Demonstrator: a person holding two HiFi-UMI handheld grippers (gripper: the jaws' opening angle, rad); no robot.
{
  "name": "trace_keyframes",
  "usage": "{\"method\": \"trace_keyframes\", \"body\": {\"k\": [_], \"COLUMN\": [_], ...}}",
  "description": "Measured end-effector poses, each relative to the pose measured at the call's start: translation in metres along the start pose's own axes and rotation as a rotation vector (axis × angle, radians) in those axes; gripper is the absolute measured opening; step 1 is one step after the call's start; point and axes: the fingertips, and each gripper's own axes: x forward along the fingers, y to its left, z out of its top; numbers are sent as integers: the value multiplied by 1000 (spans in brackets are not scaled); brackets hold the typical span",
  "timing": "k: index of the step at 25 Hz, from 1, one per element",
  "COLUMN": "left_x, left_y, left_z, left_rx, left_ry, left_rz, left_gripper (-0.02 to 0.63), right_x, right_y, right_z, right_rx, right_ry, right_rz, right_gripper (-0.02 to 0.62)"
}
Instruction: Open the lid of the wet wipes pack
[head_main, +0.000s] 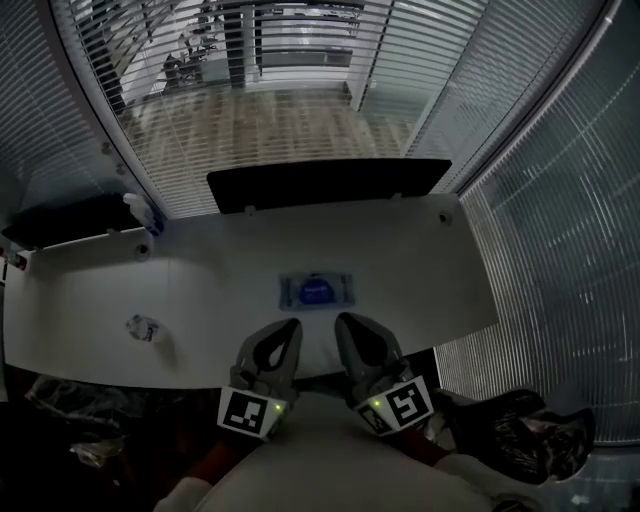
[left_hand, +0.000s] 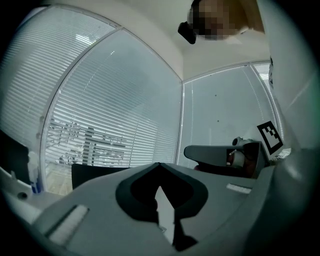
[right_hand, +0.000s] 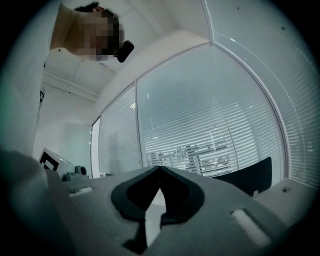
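Around the tools:
- Long white table (head_main: 90, 300), its near edge just under both tools.
- Black curved panel (head_main: 330, 182) stands along the far edge, well beyond the tips. A second black panel (head_main: 70, 220) is far ahead and to the left.
- Small white-and-blue bottle (head_main: 141, 212) is at the far left corner, beside that second panel.
- Crumpled scrap of clear plastic (head_main: 142, 328) lies on the table, well to the left of the left gripper (head_main: 291, 326).
- Dark bag (head_main: 520, 425) sits on the floor to the right of the right gripper (head_main: 344, 321).
- Slatted blinds (head_main: 540, 230) hang on the glass walls all round.

Task's thing: the flat blue wet wipes pack (head_main: 316, 291) lies on the table, just ahead of the two tips and between their lines. It is apart from both, with bare table between and nothing in the way. Whether its lid is up is too small to make out.

Tools: both grey grippers sit side by side and point level across the table. In each gripper view the jaws meet at the tips with nothing between them.
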Motion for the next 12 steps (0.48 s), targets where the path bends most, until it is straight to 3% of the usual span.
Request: {"method": "trace_keyframes", "body": {"k": [3,7,12], "left_x": [9,25,50], "left_y": [4,21,56], "left_z": [-1,-27,-94], "left_rx": [19,82,61], "left_ry": [10,92,210], "left_rz": [16,71,134], "left_gripper": [0,0,0], "right_x": [4,16,39], "right_y": [-8,-22,-44], "right_z": [0,-19,-82], "right_rx": [-40,-130,-420], "right_ry": [13,73,297], "right_rz": [21,55,139], "right_gripper": [0,0,0]}}
